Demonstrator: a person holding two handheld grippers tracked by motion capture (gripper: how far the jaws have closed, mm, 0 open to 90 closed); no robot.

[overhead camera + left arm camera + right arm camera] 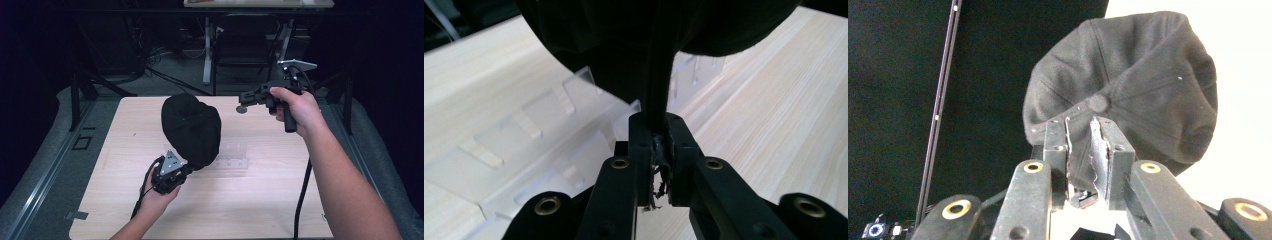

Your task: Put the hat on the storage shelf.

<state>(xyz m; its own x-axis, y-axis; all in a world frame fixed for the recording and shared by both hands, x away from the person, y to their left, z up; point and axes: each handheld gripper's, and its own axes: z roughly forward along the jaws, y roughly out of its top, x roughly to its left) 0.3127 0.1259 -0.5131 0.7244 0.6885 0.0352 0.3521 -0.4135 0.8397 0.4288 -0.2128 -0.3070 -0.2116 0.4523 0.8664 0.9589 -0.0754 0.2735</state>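
Step in hand, as judged: the black cap is held up over the middle of the wooden table by one edge. The left gripper has its jaws clenched on a fold of the fabric at the cap's near, lower edge; in the left gripper view the cloth is pinched tight between the pads. The right gripper hangs raised at the far right, well apart from the cap, jaws slightly parted and holding nothing.

To do this well: keep the left pinch firm and high enough that the crown does not drag on the clear acrylic stand lying on the table just behind and below it. Bring the right gripper in level toward the crown or far rim and bite a real thickness of fabric, not only a seam.

Cap: dark, soft, panelled crown with a top button, stitched seams running from it, slumped and creased. Brim not discernible.
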